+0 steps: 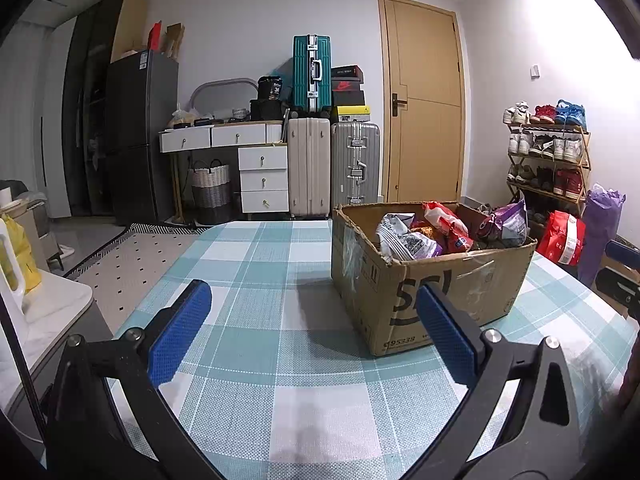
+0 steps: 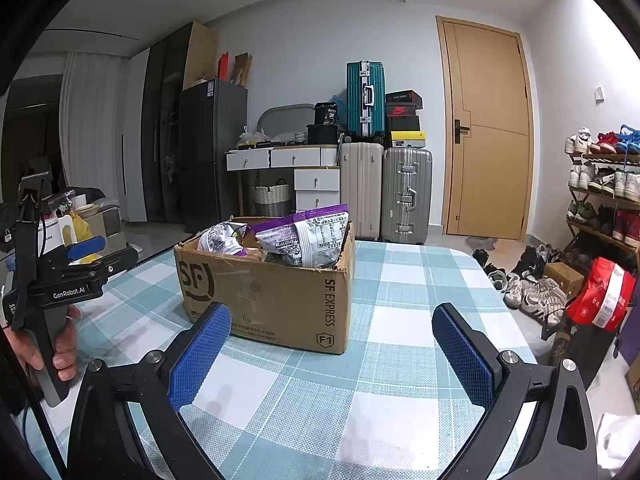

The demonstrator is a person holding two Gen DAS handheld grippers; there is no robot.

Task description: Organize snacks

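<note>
Snack bags [image 1: 436, 232] lie piled in an open cardboard box [image 1: 432, 292] that stands on the checked surface [image 1: 260, 280], toward its far edge and, from the left wrist view, nearer the right side than the left; purple-and-white bags [image 2: 316, 240] stick up above the rim at a slant, and red ones [image 1: 448, 220] are wedged between them, so the pile looks loosely dropped in rather than stacked in any order. The flaps are folded or torn back, which leaves the top free for reaching in from above. No loose bag shows on the cloth around the box. The left gripper [image 1: 312, 332] hangs above the near part of the surface with its blue pads [image 1: 180, 336] spread wide and nothing between them, aimed toward the box's near left corner. The right gripper [image 2: 332, 352] is likewise spread and empty, held low over the near edge and pointed at the box's right end. The right wrist view also shows a hand [image 2: 52, 344] around the other gripper's handle. With every bag in the box and both grippers released, this would fit either snacks waiting to be taken out and sorted, or snacks all gathered in; the pictures do not settle which
</note>
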